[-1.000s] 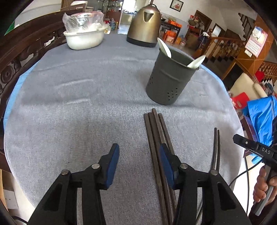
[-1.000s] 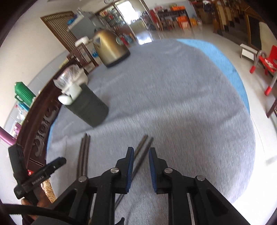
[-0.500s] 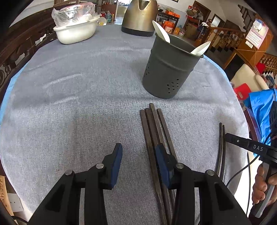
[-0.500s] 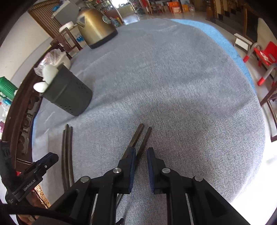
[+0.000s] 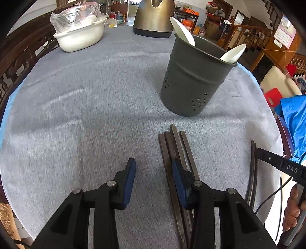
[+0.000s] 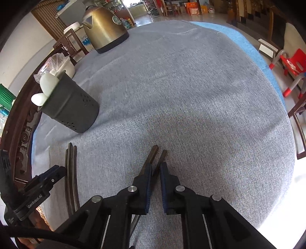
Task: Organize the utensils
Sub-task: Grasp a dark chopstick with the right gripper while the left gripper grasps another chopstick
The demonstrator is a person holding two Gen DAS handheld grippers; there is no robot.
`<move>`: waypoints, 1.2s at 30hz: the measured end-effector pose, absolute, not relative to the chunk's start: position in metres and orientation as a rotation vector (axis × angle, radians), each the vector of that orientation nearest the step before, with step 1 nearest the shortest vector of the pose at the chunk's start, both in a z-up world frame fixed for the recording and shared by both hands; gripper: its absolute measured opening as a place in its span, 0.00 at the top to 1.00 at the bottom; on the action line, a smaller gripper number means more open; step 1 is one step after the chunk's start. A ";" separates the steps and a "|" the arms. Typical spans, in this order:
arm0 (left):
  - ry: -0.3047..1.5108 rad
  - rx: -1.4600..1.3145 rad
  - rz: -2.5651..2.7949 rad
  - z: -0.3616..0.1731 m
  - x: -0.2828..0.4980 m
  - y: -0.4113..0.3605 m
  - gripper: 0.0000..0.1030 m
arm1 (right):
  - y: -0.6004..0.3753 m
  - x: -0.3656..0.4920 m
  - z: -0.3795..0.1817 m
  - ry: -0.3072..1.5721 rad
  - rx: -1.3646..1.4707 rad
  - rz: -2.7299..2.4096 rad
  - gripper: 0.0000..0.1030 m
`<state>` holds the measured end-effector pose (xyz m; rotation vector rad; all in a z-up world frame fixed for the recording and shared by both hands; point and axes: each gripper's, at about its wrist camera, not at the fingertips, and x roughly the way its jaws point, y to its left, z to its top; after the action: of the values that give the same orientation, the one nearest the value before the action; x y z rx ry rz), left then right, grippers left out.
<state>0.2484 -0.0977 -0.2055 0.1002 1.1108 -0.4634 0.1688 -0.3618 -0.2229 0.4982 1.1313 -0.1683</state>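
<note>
the left claw (image 5: 154, 168) hangs wide open over the grey surface (image 5: 86, 107), empty; its right finger (image 5: 178, 183) sits on the bundle of four dark chopsticks (image 5: 172, 145), where a second ago it was further back along them, so it has crept toward the grey utensil holder (image 5: 193, 80) with two white spoons (image 5: 182, 31). the white bowl (image 5: 80, 39) and kettle (image 5: 154, 17) stand beyond. further right, the right claw (image 6: 156, 179) has narrowed around its pair of chopsticks (image 6: 153, 155), nearly closed; whether the pads actually pinch them i cannot tell. the holder (image 6: 70, 107) stands well apart, so lifting and dropping them in looks next.
</note>
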 end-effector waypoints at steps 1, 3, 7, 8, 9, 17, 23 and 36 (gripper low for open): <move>1.111 0.101 -0.461 -0.206 0.250 -0.099 0.61 | -0.361 0.169 -0.223 1.130 0.491 -0.166 0.89; 1.112 0.103 -0.457 -0.205 0.254 -0.099 0.61 | -0.358 0.170 -0.223 1.127 0.471 -0.162 0.89; 1.117 0.104 -0.450 -0.206 0.266 -0.105 0.61 | -0.352 0.174 -0.223 1.129 0.433 -0.161 0.89; 1.117 0.108 -0.449 -0.206 0.268 -0.107 0.61 | -0.349 0.177 -0.222 1.131 0.411 -0.161 0.89; 1.117 0.110 -0.450 -0.207 0.272 -0.110 0.61 | -0.348 0.178 -0.223 1.133 0.399 -0.163 0.89; 1.122 0.117 -0.465 -0.203 0.292 -0.119 0.74 | -0.340 0.184 -0.223 1.124 0.309 -0.161 0.89; 1.146 0.158 -0.489 -0.201 0.286 -0.107 0.76 | -0.353 0.176 -0.223 1.142 0.341 -0.138 0.90; 1.195 0.213 -0.473 -0.201 0.261 -0.117 0.67 | -0.374 0.185 -0.224 1.295 0.469 -0.111 0.87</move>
<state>0.2612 -0.1169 -0.2012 0.2128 1.1953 -0.4733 0.1846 -0.3740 -0.2240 0.4692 1.2950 -0.1106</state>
